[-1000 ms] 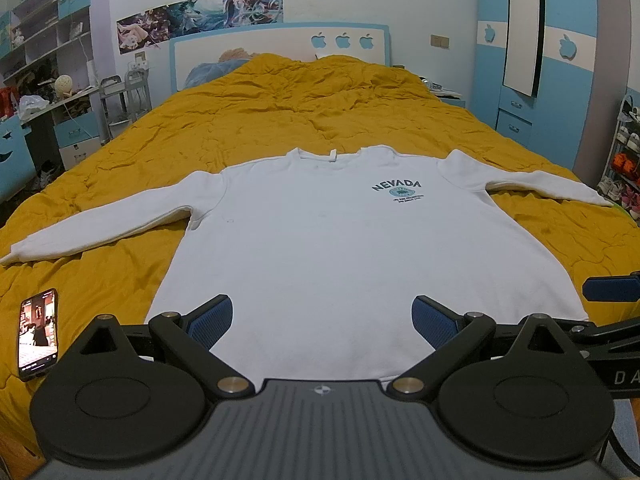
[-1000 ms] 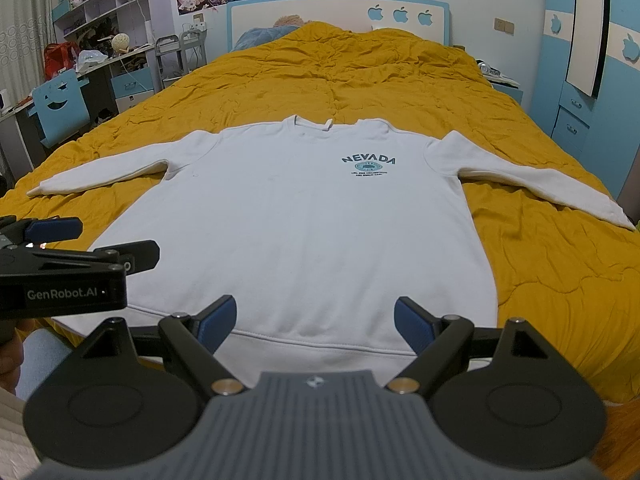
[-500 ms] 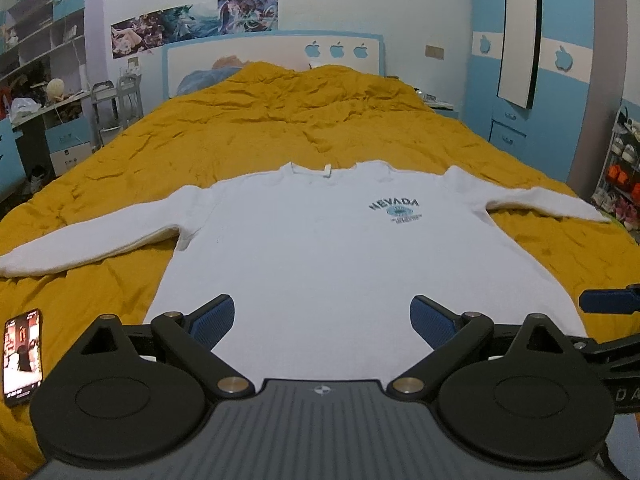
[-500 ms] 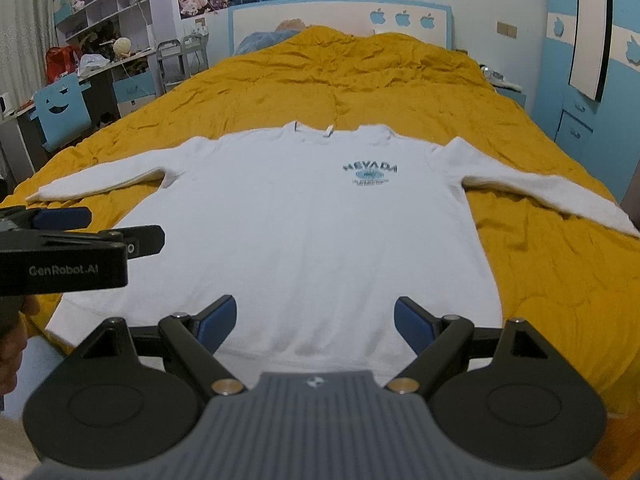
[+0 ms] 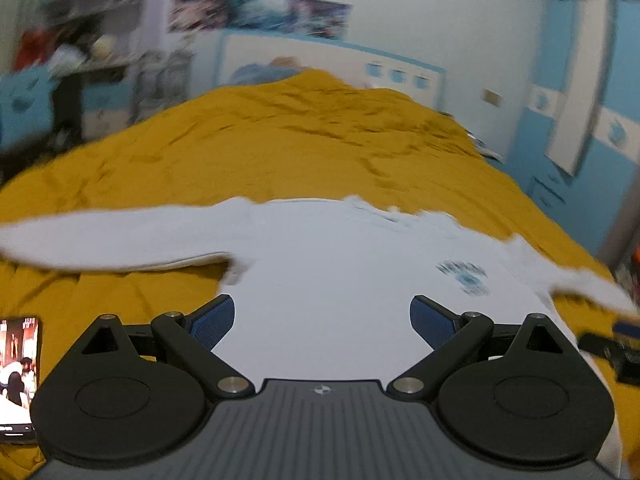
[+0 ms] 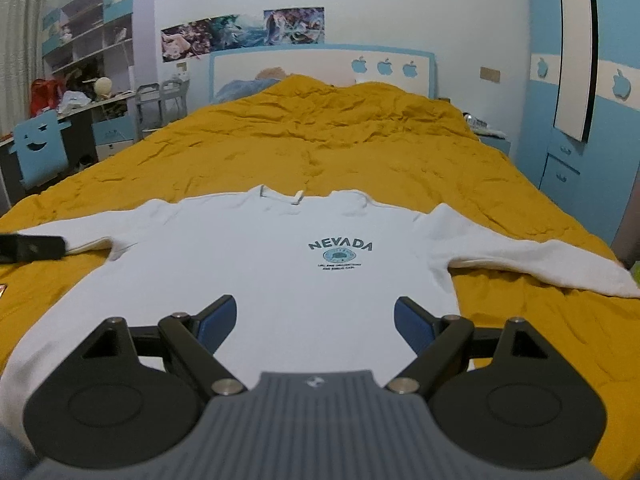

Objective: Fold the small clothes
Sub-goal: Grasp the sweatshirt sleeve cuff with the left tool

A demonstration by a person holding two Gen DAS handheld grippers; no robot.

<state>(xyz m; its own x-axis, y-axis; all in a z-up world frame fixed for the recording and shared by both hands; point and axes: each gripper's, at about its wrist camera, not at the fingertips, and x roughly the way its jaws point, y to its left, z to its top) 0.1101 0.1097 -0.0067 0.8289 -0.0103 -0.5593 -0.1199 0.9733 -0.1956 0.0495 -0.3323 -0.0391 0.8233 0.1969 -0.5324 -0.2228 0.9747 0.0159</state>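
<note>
A: Nearest to you, what do your two grippers show?

B: Your left gripper (image 5: 322, 318) has its jaws spread wide and holds nothing; it hangs over the lower left part of the white sweatshirt (image 5: 340, 280). Your right gripper (image 6: 315, 322) is likewise spread wide and empty, above the lower middle of the same garment. The left-wrist view is blurred.

A: And just beyond them?

B: A phone (image 5: 18, 372) with a lit screen lies on the yellow bedspread (image 6: 320, 148), left of your left gripper. The sweatshirt lies flat, front up, both sleeves out to the sides, its NEVADA print (image 6: 340, 250) on the chest and its collar at the far edge.

A: Farthest away?

B: The white and blue headboard (image 6: 320, 66), posters (image 6: 240, 34) above it, and a blue wardrobe (image 6: 580, 80) at right
</note>
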